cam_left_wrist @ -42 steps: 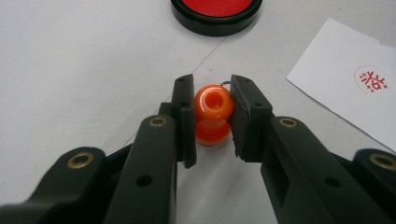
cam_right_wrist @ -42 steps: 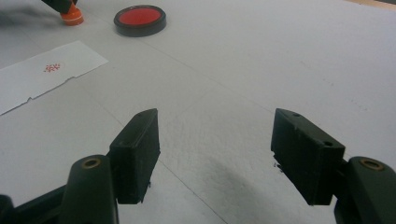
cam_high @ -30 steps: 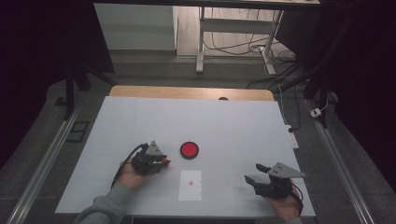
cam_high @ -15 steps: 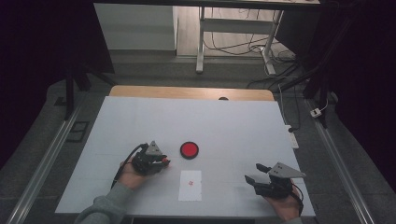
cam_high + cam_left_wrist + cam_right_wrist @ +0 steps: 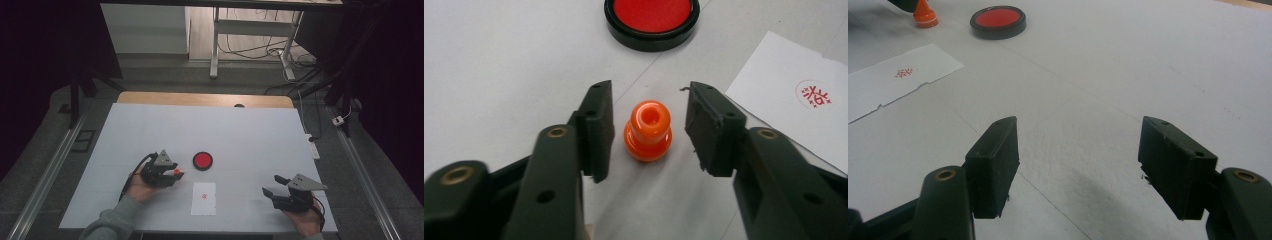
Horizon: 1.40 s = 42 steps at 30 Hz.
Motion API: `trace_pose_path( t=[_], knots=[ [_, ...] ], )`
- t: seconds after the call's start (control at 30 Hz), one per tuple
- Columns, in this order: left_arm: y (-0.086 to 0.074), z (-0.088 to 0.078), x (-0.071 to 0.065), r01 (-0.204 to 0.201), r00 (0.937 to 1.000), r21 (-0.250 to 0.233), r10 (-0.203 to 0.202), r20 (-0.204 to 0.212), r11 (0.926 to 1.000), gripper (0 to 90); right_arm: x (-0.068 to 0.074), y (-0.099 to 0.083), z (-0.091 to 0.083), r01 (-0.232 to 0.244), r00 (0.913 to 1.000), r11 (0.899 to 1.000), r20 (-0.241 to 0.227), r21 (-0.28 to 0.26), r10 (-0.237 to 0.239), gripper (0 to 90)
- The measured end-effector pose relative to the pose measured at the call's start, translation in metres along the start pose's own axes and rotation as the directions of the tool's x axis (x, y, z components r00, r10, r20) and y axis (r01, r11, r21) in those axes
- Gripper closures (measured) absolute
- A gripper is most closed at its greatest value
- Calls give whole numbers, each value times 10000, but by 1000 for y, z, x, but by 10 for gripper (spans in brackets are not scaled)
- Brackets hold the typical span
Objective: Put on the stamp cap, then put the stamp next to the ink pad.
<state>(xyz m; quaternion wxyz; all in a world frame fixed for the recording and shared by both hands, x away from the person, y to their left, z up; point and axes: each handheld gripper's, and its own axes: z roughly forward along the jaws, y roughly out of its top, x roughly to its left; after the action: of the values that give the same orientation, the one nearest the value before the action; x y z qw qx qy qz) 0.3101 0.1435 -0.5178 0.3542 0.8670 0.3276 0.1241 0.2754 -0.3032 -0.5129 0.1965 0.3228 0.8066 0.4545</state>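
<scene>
The left gripper has just been opening; its jaws are spread, and the stamp is left upright between them, untouched, near the ink pad and left of the paper. The right gripper is held spread, gripping nothing.

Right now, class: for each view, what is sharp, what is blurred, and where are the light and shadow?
High view: the white table is lit, the room around it dark. Left gripper view: the orange stamp is sharp with a glossy highlight, the near jaws soft. Right gripper view: the jaws cast a soft shadow; the ink pad is slightly soft.
</scene>
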Motion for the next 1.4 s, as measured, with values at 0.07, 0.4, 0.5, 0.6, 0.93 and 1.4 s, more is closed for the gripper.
trace_pose_path(
  t=[0.07, 0.4, 0.5, 0.6, 0.93, 1.4],
  knots=[
    [1, -2, 0, 26, 10000, -73, -26, 7, 10000, 512, 0, 0, 0, -9, 10000, 10000, 5, -9, 9, 324],
    [2, -14, -1, 142, 9992, -244, -133, 374, 9996, 346, 0, 0, -1, -14, 10000, 10000, -4, -59, 14, 324],
    [2, -15, -3, 119, 9991, -134, -113, 412, 9998, 311, 0, 0, -1, -20, 10000, 10000, -1, -76, 20, 323],
    [0, -14, -2, 169, 9992, 4, -169, 350, 9999, 312, 0, 0, -2, -22, 10000, 10000, -3, -75, 22, 323],
    [-5, 0, 3, 324, 9991, 491, -337, 248, 9983, 446, 0, 0, -2, -43, 10000, 10000, 3, -89, 43, 324],
    [-5, 10, 4, 329, 9986, 717, -358, 396, 9969, 639, 0, 0, -1, 13, 10000, 10000, 4, -24, -13, 324]
  ],
)
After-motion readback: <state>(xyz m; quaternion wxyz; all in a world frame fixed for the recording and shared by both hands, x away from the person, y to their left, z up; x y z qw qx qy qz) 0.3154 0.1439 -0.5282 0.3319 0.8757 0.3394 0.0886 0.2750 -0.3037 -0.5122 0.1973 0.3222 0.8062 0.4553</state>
